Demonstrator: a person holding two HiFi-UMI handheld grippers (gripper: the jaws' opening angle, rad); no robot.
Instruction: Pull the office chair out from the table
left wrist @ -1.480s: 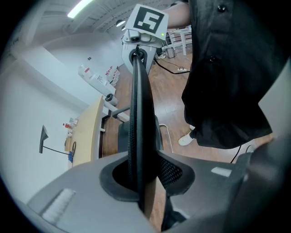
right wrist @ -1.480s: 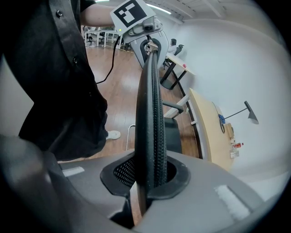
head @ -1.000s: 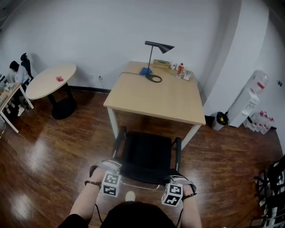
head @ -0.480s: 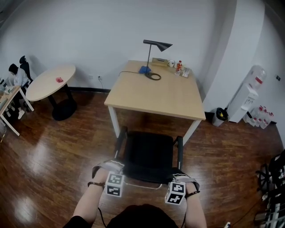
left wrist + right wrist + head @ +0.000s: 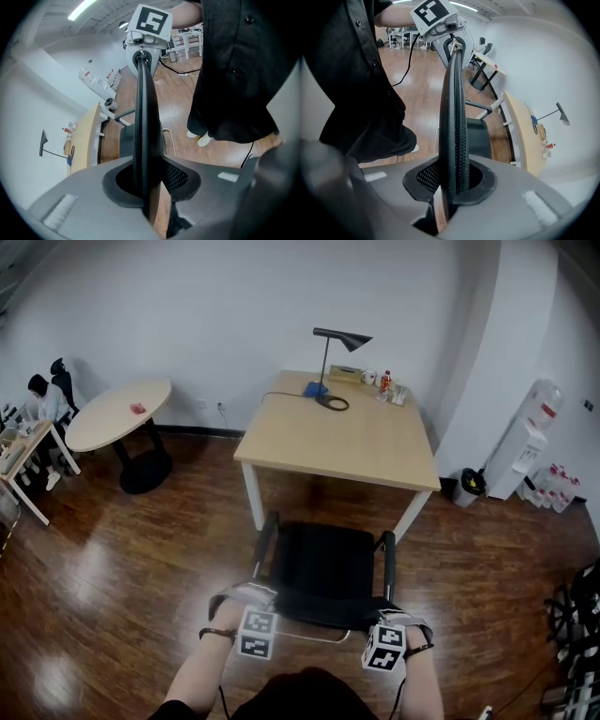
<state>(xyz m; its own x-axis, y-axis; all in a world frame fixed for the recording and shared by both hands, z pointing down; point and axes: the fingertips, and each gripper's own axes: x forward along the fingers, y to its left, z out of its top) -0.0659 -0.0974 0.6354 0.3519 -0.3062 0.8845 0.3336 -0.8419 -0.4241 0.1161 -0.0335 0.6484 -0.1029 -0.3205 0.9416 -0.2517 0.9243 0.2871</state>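
Chair back (image 5: 323, 613) in L tool (image 5: 146, 187), clamped; in R tool (image 5: 452, 185), jaws opening.

1 desk lamp (image 5: 345, 337), 1 round table (image 5: 117, 414)

An office. A pale wooden table (image 5: 347, 442) at centre carries a desk lamp (image 5: 345, 337) at its far edge, with a black office chair (image 5: 323, 563) in front. A white round table (image 5: 117, 415) stands at upper left, where a person (image 5: 44, 399) sits at another desk. A water dispenser (image 5: 530, 442) stands at right, on a dark wood floor (image 5: 112, 559).
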